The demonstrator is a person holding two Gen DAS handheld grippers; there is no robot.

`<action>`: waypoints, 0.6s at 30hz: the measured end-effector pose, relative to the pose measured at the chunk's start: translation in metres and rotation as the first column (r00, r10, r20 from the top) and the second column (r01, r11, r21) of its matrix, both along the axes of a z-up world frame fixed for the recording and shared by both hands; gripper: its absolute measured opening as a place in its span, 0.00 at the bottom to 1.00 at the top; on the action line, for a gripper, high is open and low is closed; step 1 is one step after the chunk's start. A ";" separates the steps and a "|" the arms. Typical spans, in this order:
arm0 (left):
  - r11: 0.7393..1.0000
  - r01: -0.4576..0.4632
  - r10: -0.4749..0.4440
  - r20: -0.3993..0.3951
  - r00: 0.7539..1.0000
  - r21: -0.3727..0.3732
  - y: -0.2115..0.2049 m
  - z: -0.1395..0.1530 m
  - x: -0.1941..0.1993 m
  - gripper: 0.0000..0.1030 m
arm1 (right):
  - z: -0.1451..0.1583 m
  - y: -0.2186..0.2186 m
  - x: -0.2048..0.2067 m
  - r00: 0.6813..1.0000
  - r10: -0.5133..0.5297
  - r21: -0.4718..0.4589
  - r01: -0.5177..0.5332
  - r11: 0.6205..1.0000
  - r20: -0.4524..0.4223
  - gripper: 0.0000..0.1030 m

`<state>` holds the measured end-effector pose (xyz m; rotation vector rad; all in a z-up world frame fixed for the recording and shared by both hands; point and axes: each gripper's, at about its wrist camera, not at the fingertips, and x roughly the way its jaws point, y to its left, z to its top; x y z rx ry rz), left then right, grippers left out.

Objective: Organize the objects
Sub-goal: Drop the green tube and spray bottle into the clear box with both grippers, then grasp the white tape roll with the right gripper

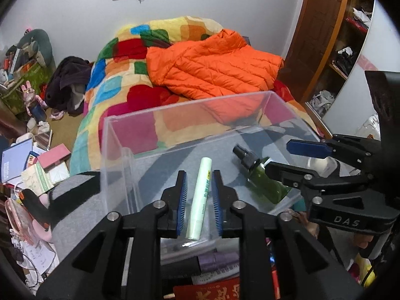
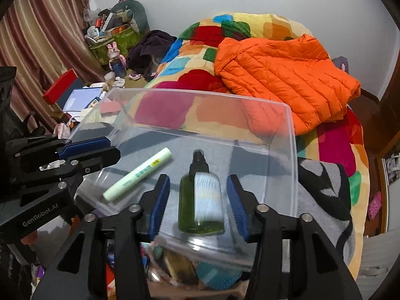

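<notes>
Green spray bottle [image 2: 200, 200] — label glare-washed, base blurred.

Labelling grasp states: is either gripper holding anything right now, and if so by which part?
Nothing held. The left gripper straddles the pale green tube, the right gripper the green spray bottle; pads clear of both, which lie in the clear bin.

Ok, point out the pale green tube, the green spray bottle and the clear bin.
pale green tube [image 1: 200, 197], left wrist view, middle of its body
green spray bottle [image 2: 190, 200], right wrist view, green body beside the label
clear bin [image 2: 200, 95], right wrist view, far rim
</notes>
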<state>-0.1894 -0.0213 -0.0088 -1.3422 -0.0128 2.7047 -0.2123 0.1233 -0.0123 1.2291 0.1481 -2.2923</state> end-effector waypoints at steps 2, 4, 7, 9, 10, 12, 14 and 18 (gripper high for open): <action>1.000 -0.004 0.004 -0.029 1.000 -0.017 0.000 0.008 0.008 0.32 | 0.008 0.005 0.006 1.000 -0.003 -0.007 0.003 1.000 -0.020 0.50; 1.000 -0.008 0.007 -0.053 0.999 -0.023 0.001 0.016 0.017 0.38 | 0.017 0.012 0.012 0.999 -0.010 -0.013 0.010 1.000 -0.046 0.51; 0.999 -0.020 0.018 -0.093 0.996 -0.025 0.000 0.029 0.033 0.53 | 0.031 0.028 0.021 0.995 -0.040 -0.027 0.038 0.999 -0.087 0.52; 0.999 -0.036 0.031 -0.126 0.992 -0.038 0.000 0.037 0.045 0.60 | 0.038 0.041 0.027 0.992 -0.067 -0.037 0.063 0.997 -0.109 0.53; 0.998 -0.039 0.033 -0.140 0.990 -0.043 0.001 0.040 0.051 0.64 | 0.041 0.048 0.030 0.989 -0.082 -0.038 0.077 0.996 -0.120 0.54; 0.998 -0.041 0.033 -0.160 0.987 -0.048 0.002 0.045 0.063 0.68 | 0.045 0.064 0.035 0.983 -0.116 -0.037 0.111 0.993 -0.142 0.56; 0.997 -0.050 0.038 -0.174 0.984 -0.063 0.005 0.046 0.074 0.75 | 0.046 0.078 0.039 0.978 -0.146 -0.031 0.143 0.989 -0.151 0.57; 0.996 -0.051 0.037 -0.179 0.983 -0.071 0.013 0.039 0.093 0.79 | 0.035 0.104 0.041 0.971 -0.200 -0.015 0.200 0.980 -0.134 0.57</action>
